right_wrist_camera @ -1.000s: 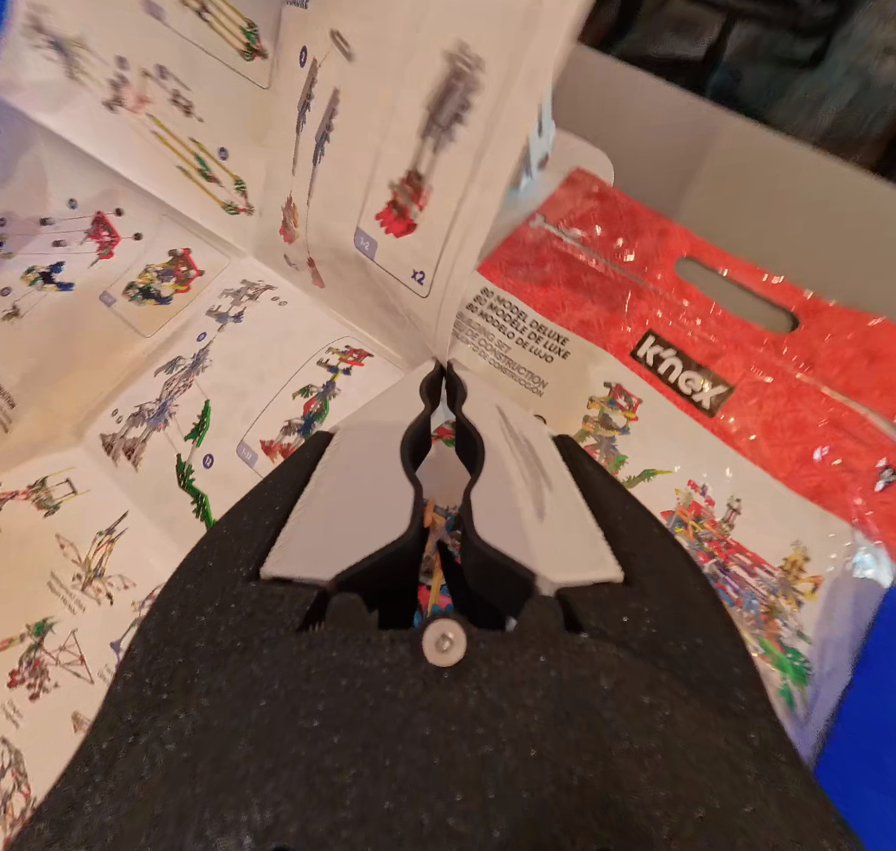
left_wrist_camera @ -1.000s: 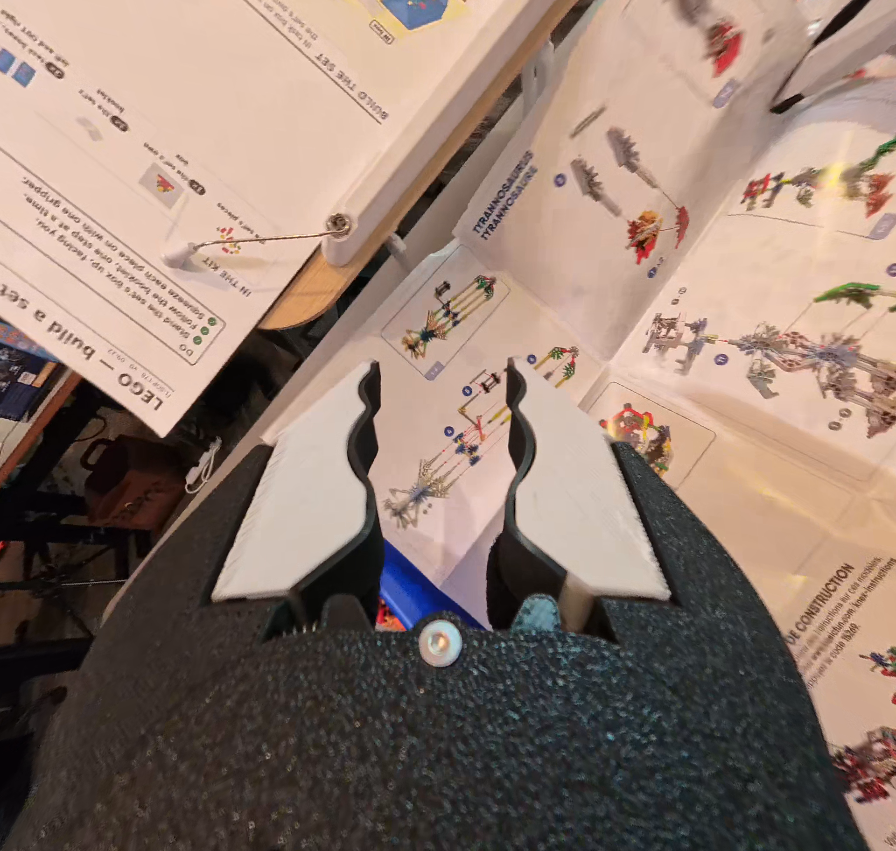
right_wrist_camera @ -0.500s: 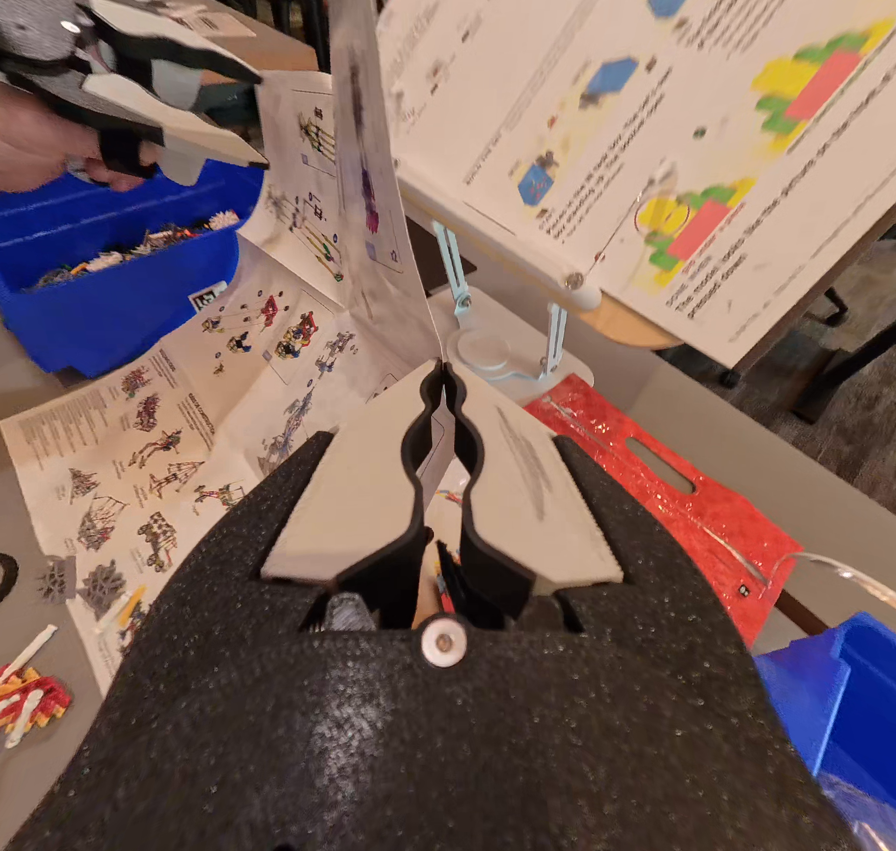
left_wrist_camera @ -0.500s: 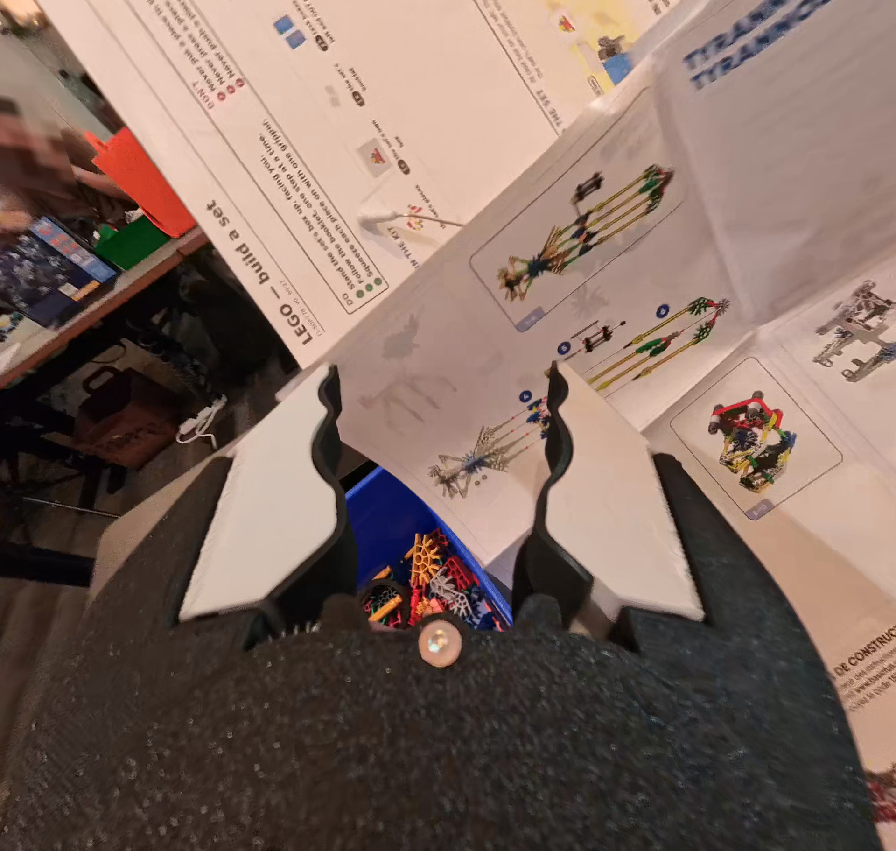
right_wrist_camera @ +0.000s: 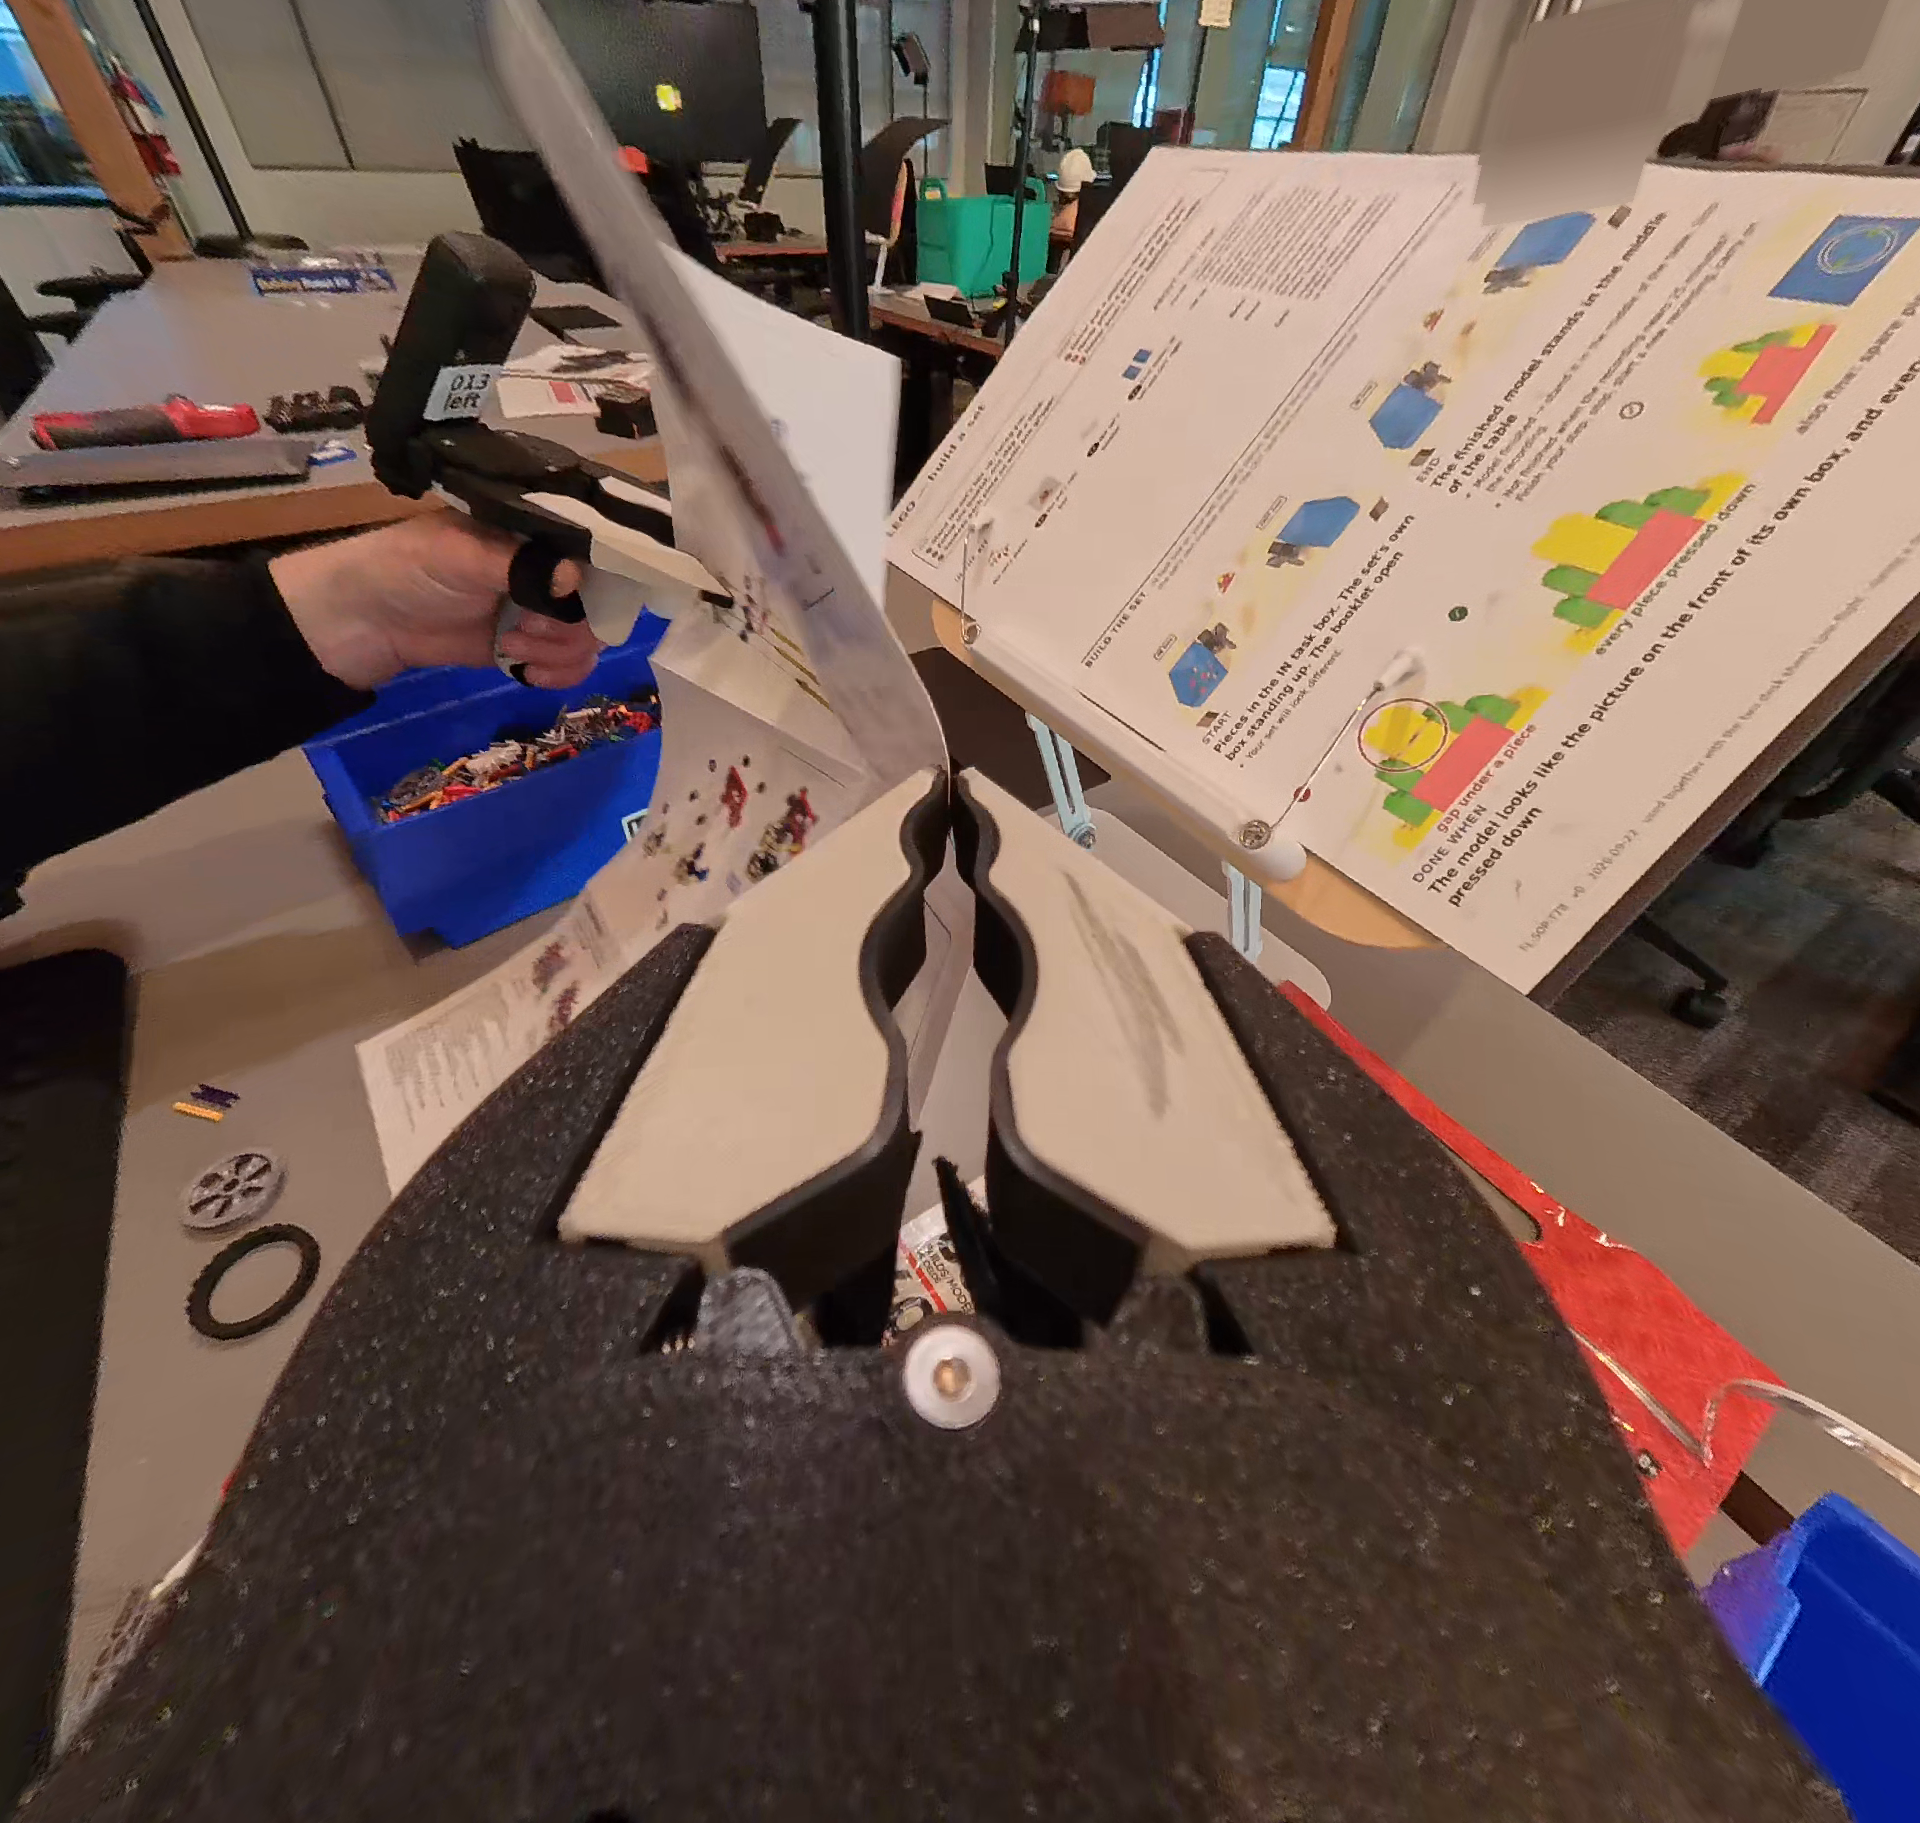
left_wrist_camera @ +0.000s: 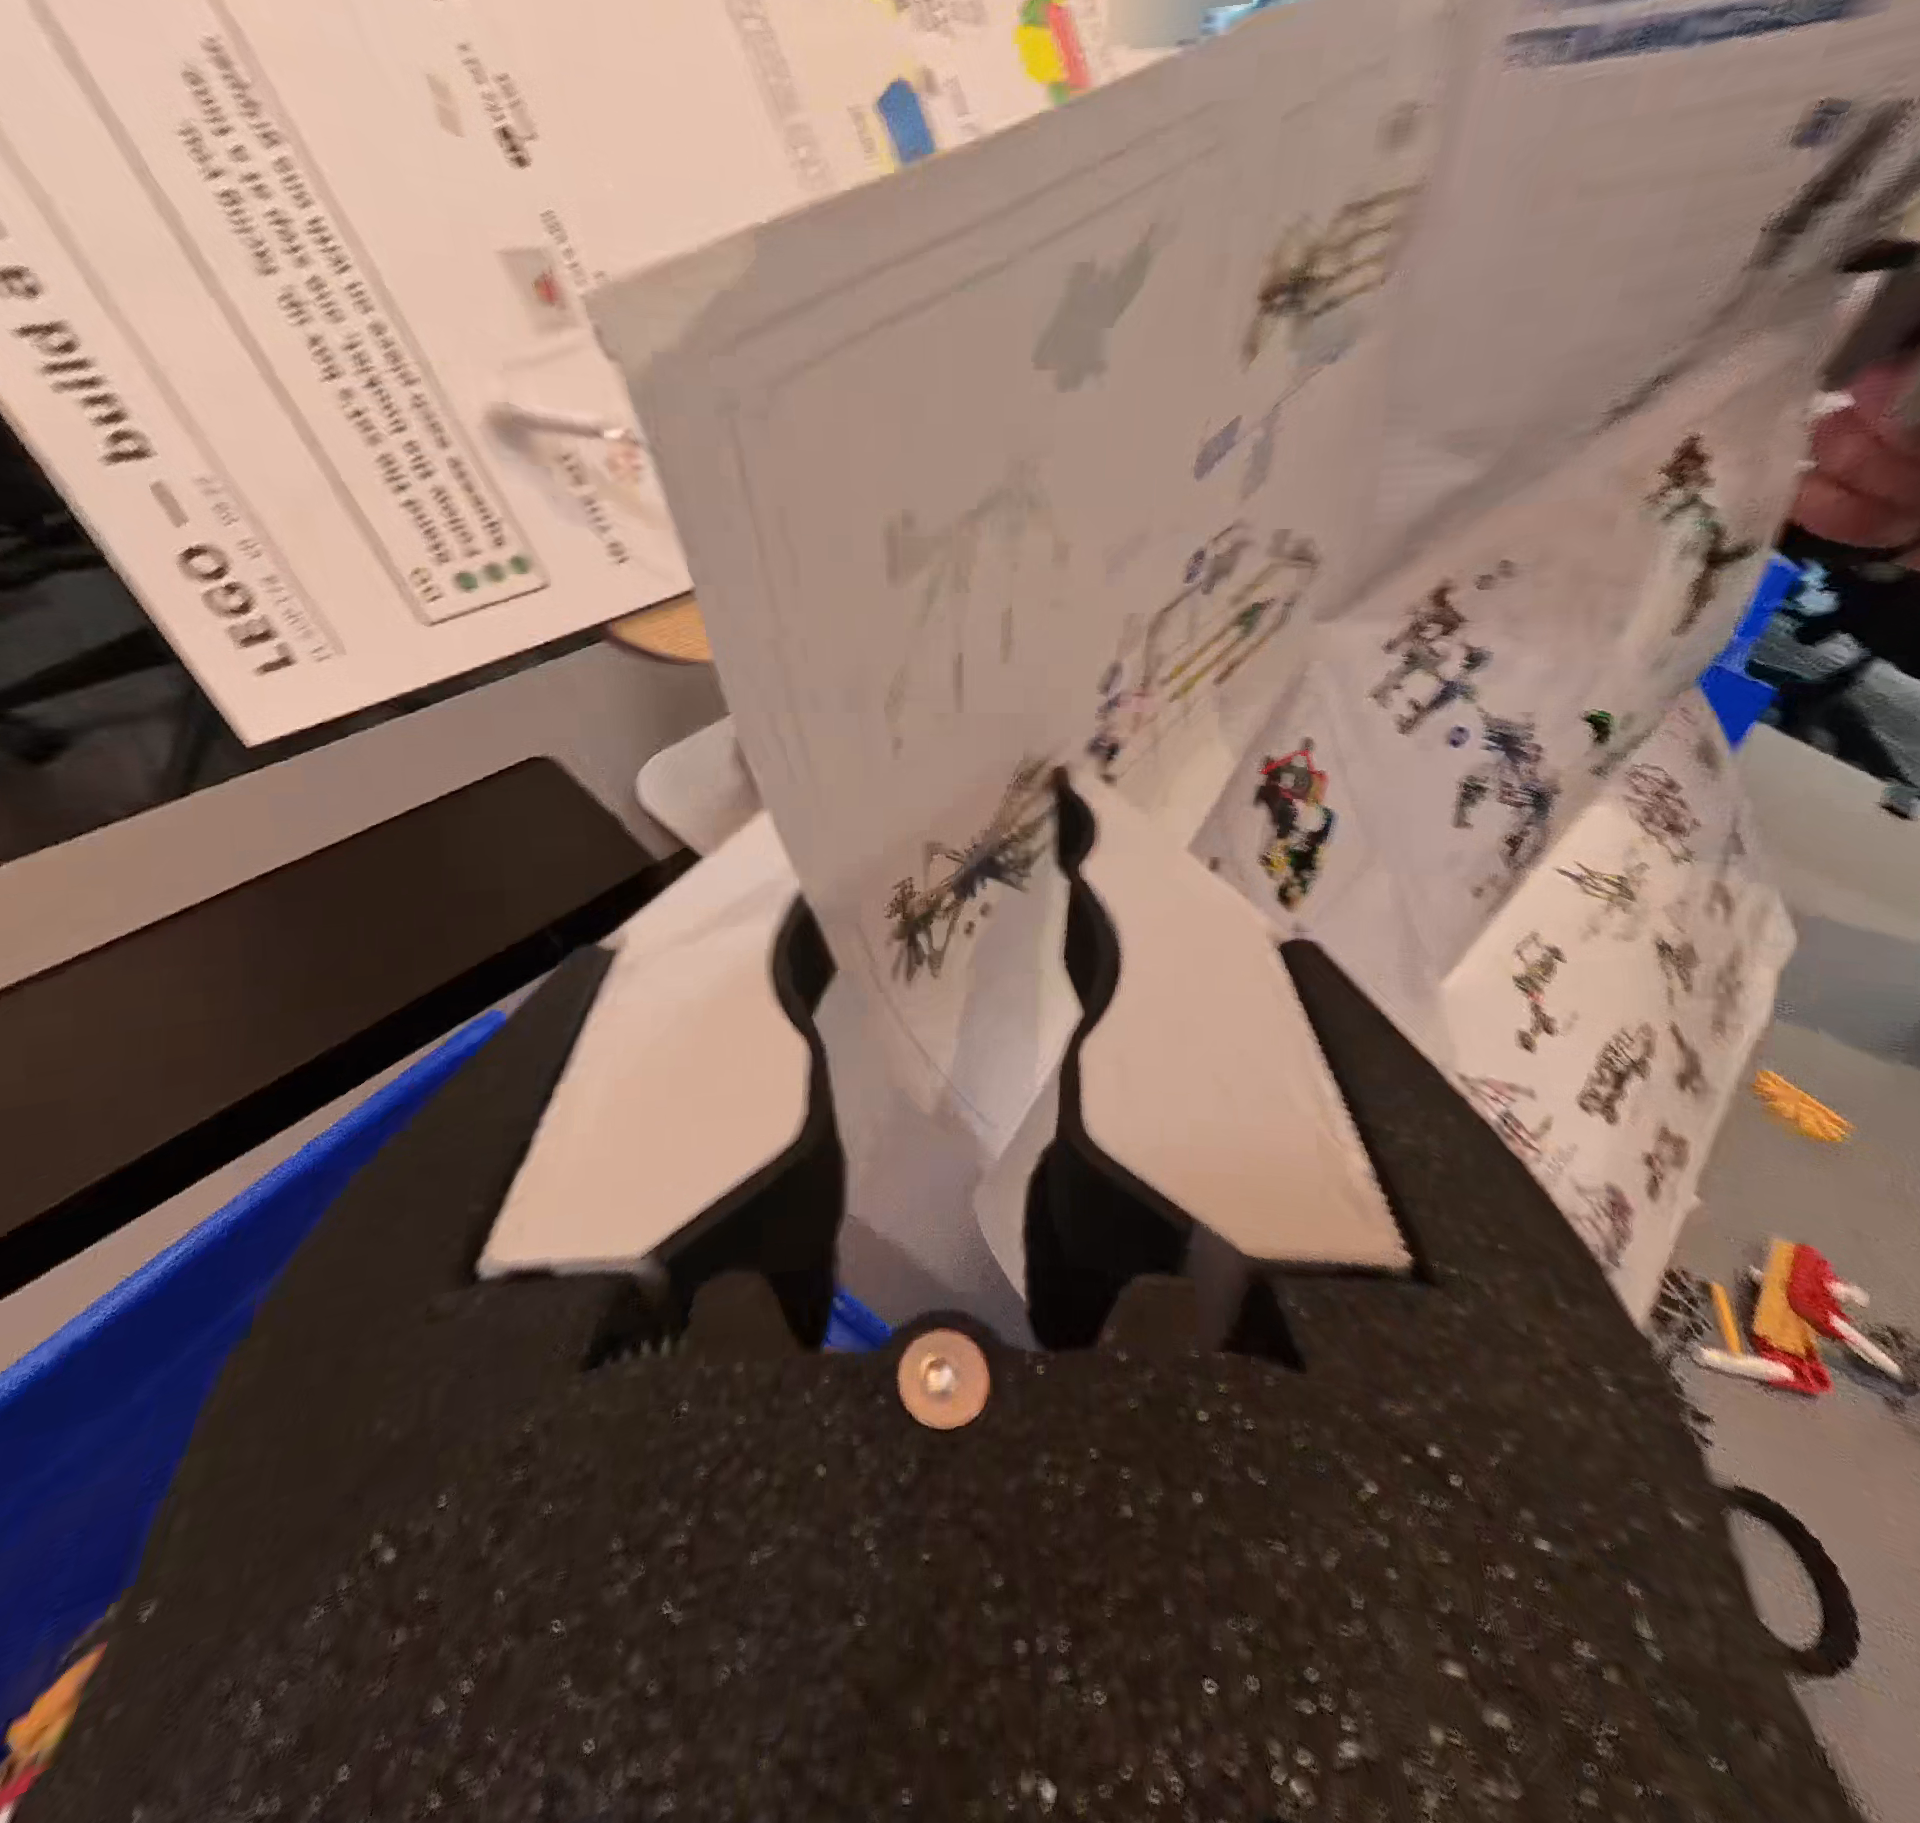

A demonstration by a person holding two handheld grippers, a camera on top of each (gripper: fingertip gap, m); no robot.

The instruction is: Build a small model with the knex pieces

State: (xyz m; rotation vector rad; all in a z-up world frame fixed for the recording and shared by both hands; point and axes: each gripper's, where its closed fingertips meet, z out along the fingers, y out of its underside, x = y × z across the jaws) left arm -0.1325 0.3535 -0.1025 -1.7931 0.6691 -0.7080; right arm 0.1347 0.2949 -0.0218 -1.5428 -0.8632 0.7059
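A large folded white instruction sheet [right_wrist_camera: 748, 547] printed with coloured model pictures stands lifted off the grey table. My right gripper [right_wrist_camera: 951, 786] is shut on its near edge, and the sheet curves up and to the left from the fingertips. My left gripper [left_wrist_camera: 940, 807], also seen in a hand in the right wrist view [right_wrist_camera: 582, 526], has the sheet [left_wrist_camera: 1039, 526] between its fingers. The jaws stand partly closed with a gap still showing. The left fingertip is hidden behind the paper.
A tilted stand with a printed page [right_wrist_camera: 1455, 526] rises behind the sheet. A blue bin of small parts [right_wrist_camera: 488, 838] sits at the left, and a red bag [right_wrist_camera: 1621, 1358] at the right. A black ring [right_wrist_camera: 255, 1280], a grey wheel [right_wrist_camera: 231, 1188] and loose pieces [left_wrist_camera: 1787, 1316] lie on the table. Some 30 cm of space lies between my two pairs of fingers.
The right gripper has lifted the sheet upright from the table. The left gripper has moved onto the sheet's far edge and its jaws have narrowed around it.
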